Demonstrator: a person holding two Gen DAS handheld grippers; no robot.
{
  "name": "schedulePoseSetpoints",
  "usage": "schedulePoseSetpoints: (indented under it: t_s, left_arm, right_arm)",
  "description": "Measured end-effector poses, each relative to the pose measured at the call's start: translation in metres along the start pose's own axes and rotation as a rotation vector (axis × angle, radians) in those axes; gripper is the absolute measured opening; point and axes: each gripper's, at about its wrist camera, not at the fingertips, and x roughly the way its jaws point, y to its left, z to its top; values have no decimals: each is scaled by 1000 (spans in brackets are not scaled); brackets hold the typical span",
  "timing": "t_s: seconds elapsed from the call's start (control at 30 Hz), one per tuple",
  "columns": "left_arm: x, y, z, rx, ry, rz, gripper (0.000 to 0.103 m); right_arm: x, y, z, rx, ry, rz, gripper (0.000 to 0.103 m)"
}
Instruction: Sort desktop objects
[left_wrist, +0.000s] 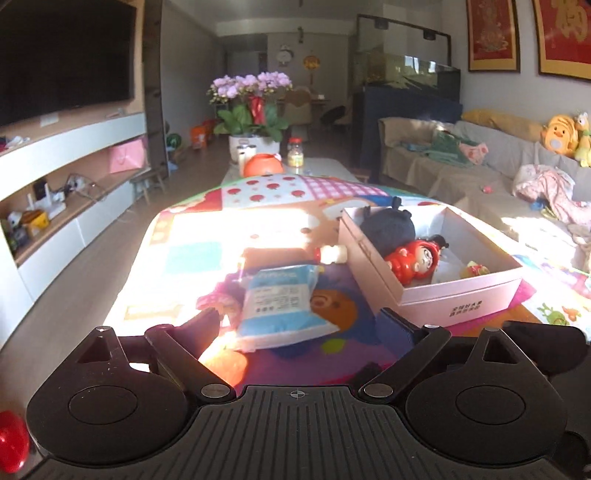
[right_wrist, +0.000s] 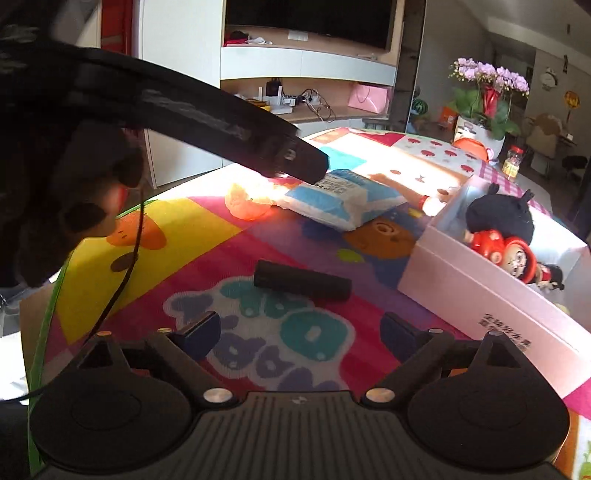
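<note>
The left gripper (left_wrist: 299, 328) points forward and slightly down over the colourful cartoon mat (left_wrist: 184, 254), its two dark fingers spread wide with nothing clasped; the blue-and-white packet (left_wrist: 284, 306) lies on the mat just ahead, between the lines of the fingers but untouched. In the right wrist view this same gripper appears as a long black finger (right_wrist: 229, 129) reaching in from the upper left, its tip just above the packet's (right_wrist: 340, 201) near end, with the person's dark-gloved hand (right_wrist: 74, 192) behind it.

The right gripper (right_wrist: 299, 334) tilts down more steeply toward the mat (right_wrist: 207, 258), jaws released and empty. One black cylinder (right_wrist: 303, 285) lies on its side on the mat just ahead of the fingertips, apart from them.

One pink-white cardboard box (left_wrist: 461, 295) stands open on the mat to the right of the packet. Inside it are one black plush toy (left_wrist: 388, 225), one red doll (left_wrist: 413, 260) lying against the plush, and one small yellow-red item (left_wrist: 474, 269) too small to name. One orange translucent piece (right_wrist: 247, 205) sits in the sun glare left of the packet; one small bottle with a red cap (left_wrist: 330, 254) lies between packet and box.

Farther back stand one pot of purple orchids (left_wrist: 251, 107), one orange round container (left_wrist: 263, 165) and one jar with a red lid (left_wrist: 295, 151)
</note>
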Motion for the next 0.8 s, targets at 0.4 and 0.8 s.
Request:
schedulePoseSetpoints:
  t_s: [0.4, 0.8]
  left_arm:
    - [-21, 48, -16, -171, 16, 120, 98]
    - [16, -7, -57, -68, 74, 11, 101]
  right_arm:
    - [68, 1, 36, 113, 43, -50, 53]
    - [20, -41, 13, 99, 141, -124, 29]
